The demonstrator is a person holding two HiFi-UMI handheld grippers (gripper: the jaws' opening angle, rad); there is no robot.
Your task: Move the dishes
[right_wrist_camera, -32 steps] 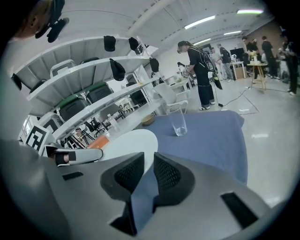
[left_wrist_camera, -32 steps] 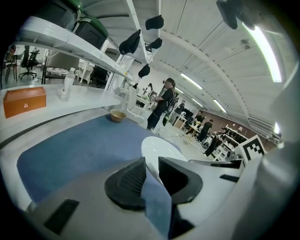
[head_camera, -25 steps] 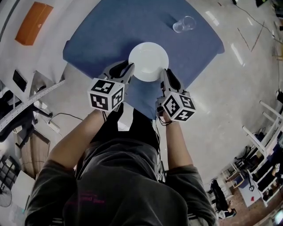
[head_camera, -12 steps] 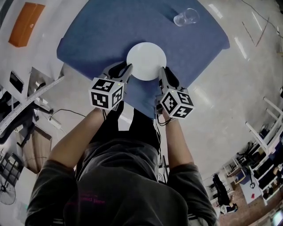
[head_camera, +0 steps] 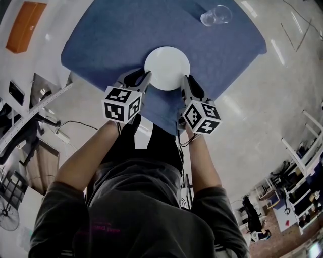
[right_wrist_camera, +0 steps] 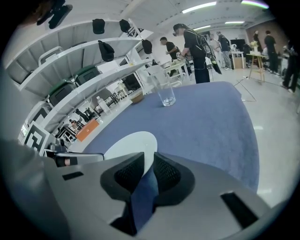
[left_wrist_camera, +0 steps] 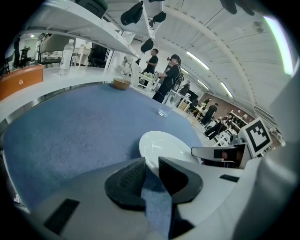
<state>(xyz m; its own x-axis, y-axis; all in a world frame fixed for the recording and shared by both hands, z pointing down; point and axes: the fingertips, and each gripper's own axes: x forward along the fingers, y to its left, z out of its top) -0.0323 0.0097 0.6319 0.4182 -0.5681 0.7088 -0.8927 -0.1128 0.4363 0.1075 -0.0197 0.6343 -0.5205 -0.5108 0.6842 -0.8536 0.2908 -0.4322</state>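
Plate lower, between left tool and right tool

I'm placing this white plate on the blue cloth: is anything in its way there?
Nothing visible. The cloth around the plate is bare. The only other thing on it, a glass, stands well off near the far edge.

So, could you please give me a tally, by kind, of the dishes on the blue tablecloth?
White plate: 1
Clear glass: 1
Brown bowl, at the far edge of the cloth: 1
Total: 3
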